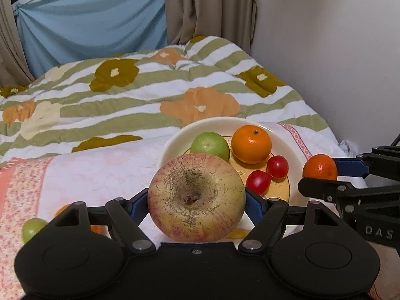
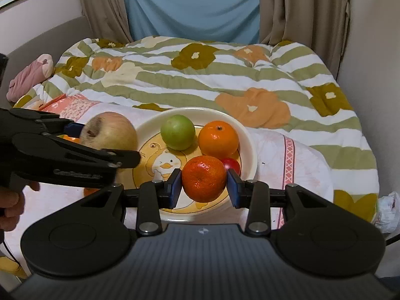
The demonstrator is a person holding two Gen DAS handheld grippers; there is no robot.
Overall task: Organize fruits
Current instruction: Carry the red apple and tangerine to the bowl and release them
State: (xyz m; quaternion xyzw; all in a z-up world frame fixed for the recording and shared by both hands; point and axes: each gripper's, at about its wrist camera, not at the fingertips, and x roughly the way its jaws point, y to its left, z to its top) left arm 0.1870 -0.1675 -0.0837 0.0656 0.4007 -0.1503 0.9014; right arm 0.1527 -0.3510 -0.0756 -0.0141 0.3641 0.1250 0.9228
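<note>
Clamped in the left gripper (image 1: 196,201): an apple (image 1: 196,197), stem pit facing the camera, blue pads pressed to both its sides, held above the plate's near-left edge. Pinched in the right gripper (image 2: 203,183): a dark mandarin (image 2: 203,178), pads tight on either flank, raised over the near part of the plate (image 2: 250,147). Seen from the left wrist, that same mandarin (image 1: 320,167) and right gripper (image 1: 322,175) just beside the plate's right rim.

On the plate, a duck picture (image 2: 165,163) on its floor. Nearest, two cherry tomatoes (image 1: 258,182) side by side, touching. Behind them, an orange (image 1: 251,143) and a green fruit (image 1: 210,145), close together at the far side.

Left of the plate on the pale cloth (image 1: 100,172), partly hidden behind the left gripper's frame: a second green fruit (image 1: 32,228) and something orange, too covered to identify.

Beyond, a striped floral quilt (image 1: 125,95) across the bed. Farthest, beige curtains (image 2: 300,7) and a blue sheet (image 2: 192,7) over the window.
</note>
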